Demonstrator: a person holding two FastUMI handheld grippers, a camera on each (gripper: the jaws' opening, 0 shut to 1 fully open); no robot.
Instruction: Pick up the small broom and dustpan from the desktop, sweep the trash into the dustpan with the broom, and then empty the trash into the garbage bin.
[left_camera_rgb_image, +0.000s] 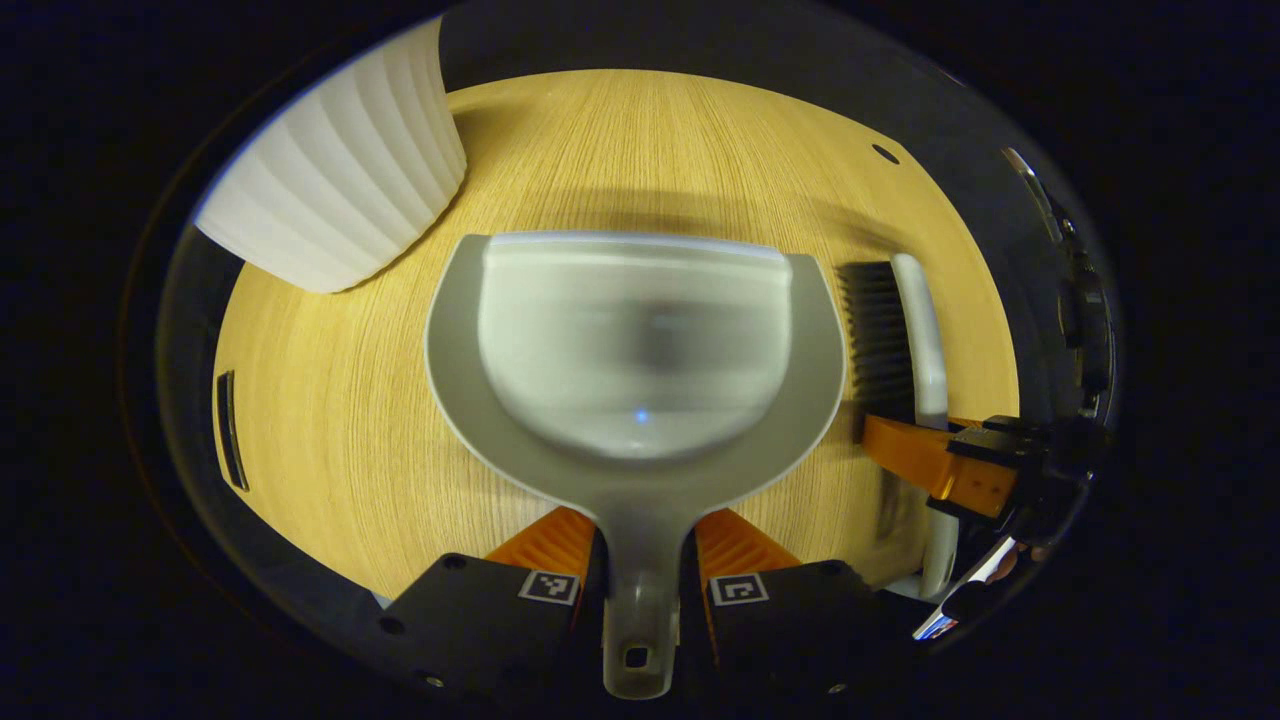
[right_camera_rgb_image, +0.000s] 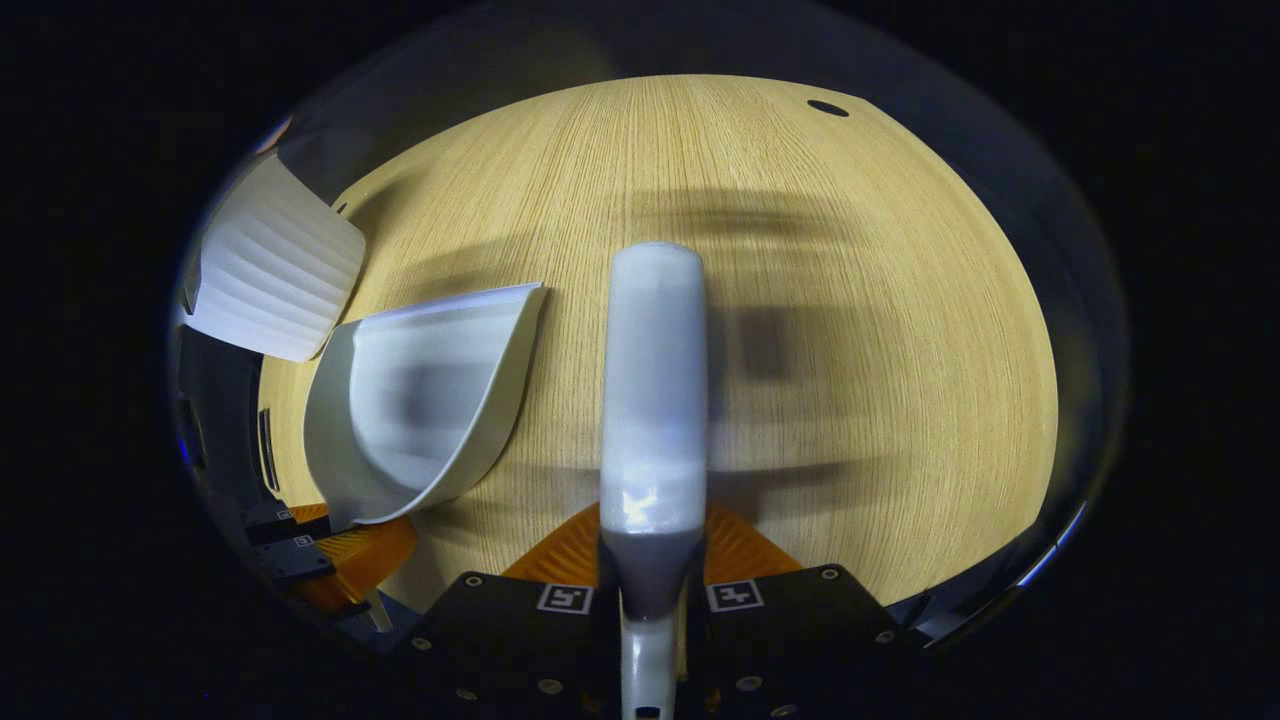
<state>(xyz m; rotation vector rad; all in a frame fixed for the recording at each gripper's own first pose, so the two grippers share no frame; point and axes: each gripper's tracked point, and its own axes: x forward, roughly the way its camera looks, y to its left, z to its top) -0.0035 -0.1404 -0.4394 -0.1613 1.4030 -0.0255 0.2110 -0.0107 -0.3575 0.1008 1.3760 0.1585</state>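
Note:
In the left gripper view my left gripper (left_camera_rgb_image: 640, 560) is shut on the handle of the grey dustpan (left_camera_rgb_image: 640, 340), whose scoop points away over the wooden desktop (left_camera_rgb_image: 350, 420). To its right lies the broom (left_camera_rgb_image: 905, 340), white back and dark bristles, with the right gripper (left_camera_rgb_image: 950, 470) on it. In the right gripper view my right gripper (right_camera_rgb_image: 650, 565) is shut on the white broom (right_camera_rgb_image: 655, 390), which runs straight ahead. The dustpan (right_camera_rgb_image: 420, 400) sits to its left, the left gripper (right_camera_rgb_image: 340, 560) at its handle. No trash is visible on the desktop.
A white ribbed bin (left_camera_rgb_image: 340, 170) stands at the far left of the desktop; the right gripper view has it too (right_camera_rgb_image: 270, 270). A small dark hole (right_camera_rgb_image: 827, 107) marks the far side of the desktop (right_camera_rgb_image: 880, 350). The desktop's edges curve around both views.

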